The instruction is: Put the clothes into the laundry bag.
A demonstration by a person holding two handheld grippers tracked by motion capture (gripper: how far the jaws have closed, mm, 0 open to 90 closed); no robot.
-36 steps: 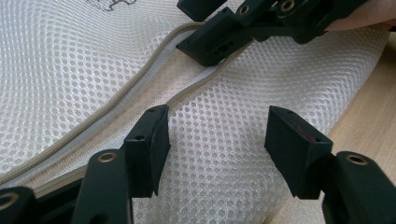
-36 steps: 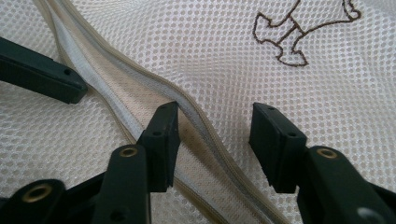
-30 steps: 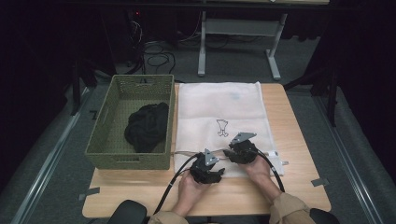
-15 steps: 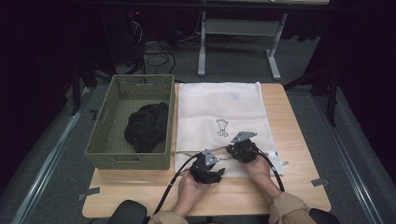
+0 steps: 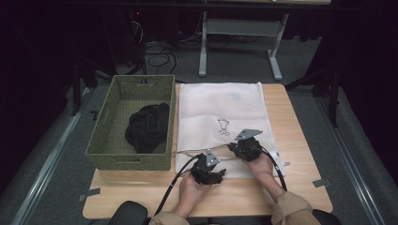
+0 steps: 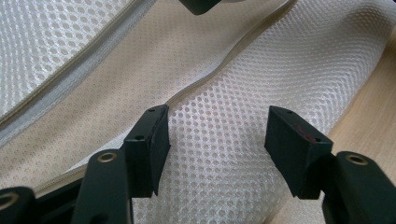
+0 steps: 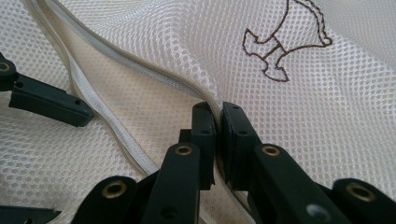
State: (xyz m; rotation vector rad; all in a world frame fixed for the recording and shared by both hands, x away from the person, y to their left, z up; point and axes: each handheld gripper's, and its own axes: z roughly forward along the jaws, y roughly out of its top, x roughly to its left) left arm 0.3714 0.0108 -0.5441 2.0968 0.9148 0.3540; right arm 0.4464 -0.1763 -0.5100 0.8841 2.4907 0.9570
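A white mesh laundry bag with a small brown drawing lies flat on the wooden table. Its zipped mouth is at the near end and gapes a little. My right gripper has just been closing and is now shut on the upper zipper edge of that mouth; in the high view it sits at the bag's near edge. My left gripper stands open over the lower mesh layer, with nothing pinched between its fingers. From above, the left gripper is just left of the right one.
A green woven basket stands left of the bag and holds a crumpled black garment. Bare wood lies right of the bag and along the near edge. Cables trail from both grippers toward the person.
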